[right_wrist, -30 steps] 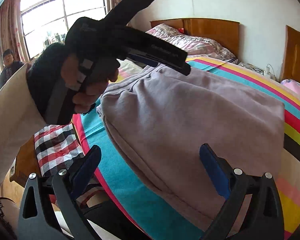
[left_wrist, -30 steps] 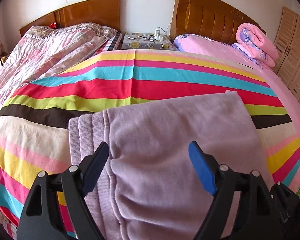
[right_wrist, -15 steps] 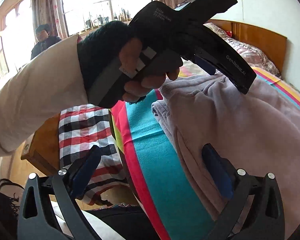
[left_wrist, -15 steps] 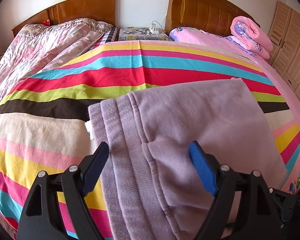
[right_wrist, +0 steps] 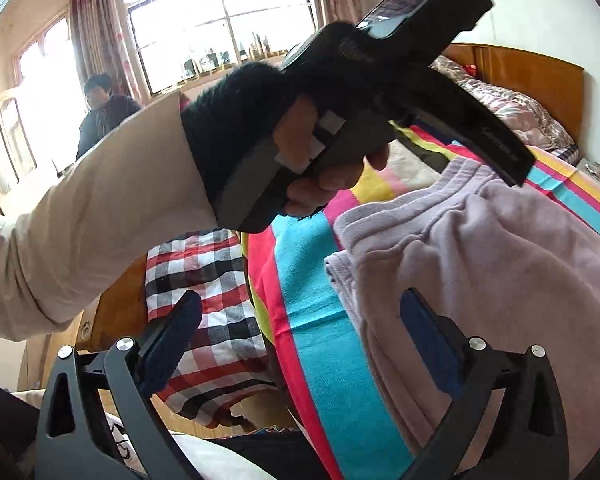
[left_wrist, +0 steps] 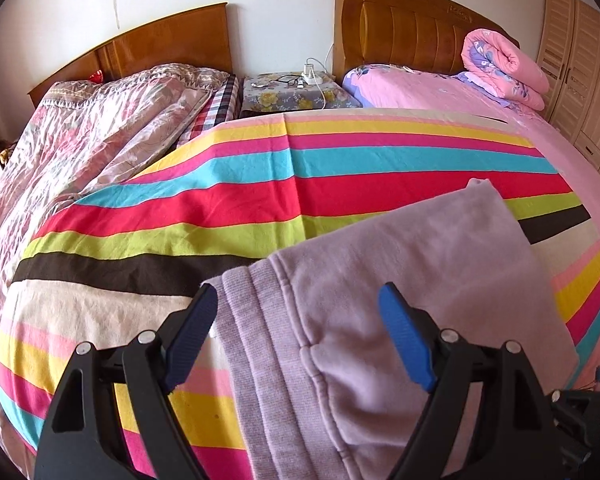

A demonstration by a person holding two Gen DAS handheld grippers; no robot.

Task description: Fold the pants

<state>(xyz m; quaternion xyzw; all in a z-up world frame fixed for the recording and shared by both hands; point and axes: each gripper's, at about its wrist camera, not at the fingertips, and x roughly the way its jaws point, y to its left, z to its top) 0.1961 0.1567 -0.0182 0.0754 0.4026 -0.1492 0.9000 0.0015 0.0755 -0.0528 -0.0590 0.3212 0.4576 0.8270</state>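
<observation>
A: Well, where, the pants?

B: Folded, lilac, flat on the striped sheet of the bed, toward four o'clock in the left wrist view; ribbed waistband turned to the near edge.

A: And the left claw?

B: Spread wide above the waistband, blue pads clear of the cloth, nothing gripped.

A: Right claw?

B: Wide apart too, empty, hanging over the bed's edge; pants at three o'clock, checked cloth at nine. Left hand up at twelve, wrapped round its handle.
</observation>
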